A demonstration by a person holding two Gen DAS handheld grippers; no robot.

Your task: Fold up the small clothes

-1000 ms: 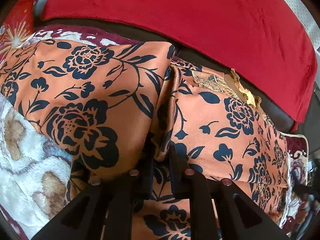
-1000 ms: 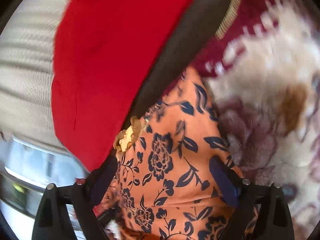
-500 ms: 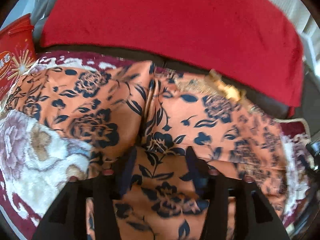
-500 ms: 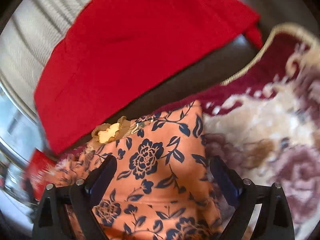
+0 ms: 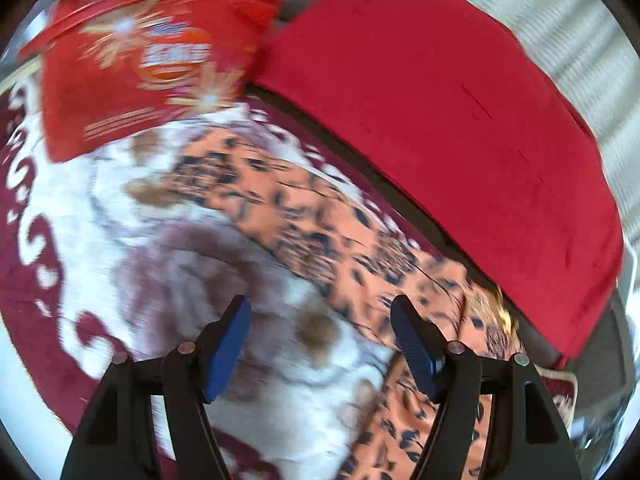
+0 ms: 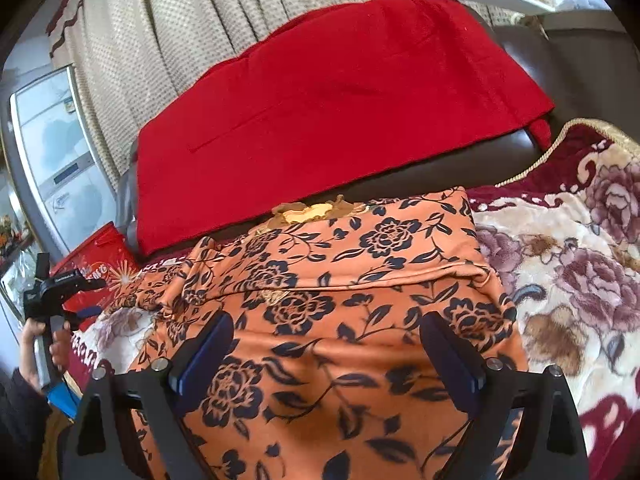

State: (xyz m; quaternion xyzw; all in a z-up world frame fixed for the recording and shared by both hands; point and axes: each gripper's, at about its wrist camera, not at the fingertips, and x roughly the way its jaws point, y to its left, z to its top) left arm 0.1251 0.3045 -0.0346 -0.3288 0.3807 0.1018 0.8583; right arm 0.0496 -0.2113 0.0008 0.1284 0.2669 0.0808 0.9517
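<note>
**Left jaws letting go and swinging off the orange garment**

The left gripper [image 5: 320,344] is opening its jaws, and nothing is lying between them now; a second ago they were pinched nearly shut on a fold of the orange floral garment [image 5: 304,220]. The left wrist view is now blurring with motion. The garment, which was filling the middle of that frame earlier, is now running as a band from the centre down to the lower right, and the flowered blanket [image 5: 168,248] is showing under the jaws instead. A red printed bag [image 5: 140,60], only a sliver at the left edge before, is now taking up the upper left of the frame. The red cloth [image 5: 440,112] is lying across the upper right.

The right gripper [image 6: 326,354] is holding its jaws wide apart above the garment [image 6: 340,300], not pressing it, as in the earlier frames. The right view has levelled out since a second ago, when it was strongly tilted. The garment is now lying folded across the lower centre of the frame on the blanket [image 6: 568,280], with the red cloth [image 6: 328,112] above it and a beige curtain [image 6: 168,40] at the top. At the far left edge a hand [image 6: 40,348] is gripping the handle of the left gripper [image 6: 86,314].
</note>
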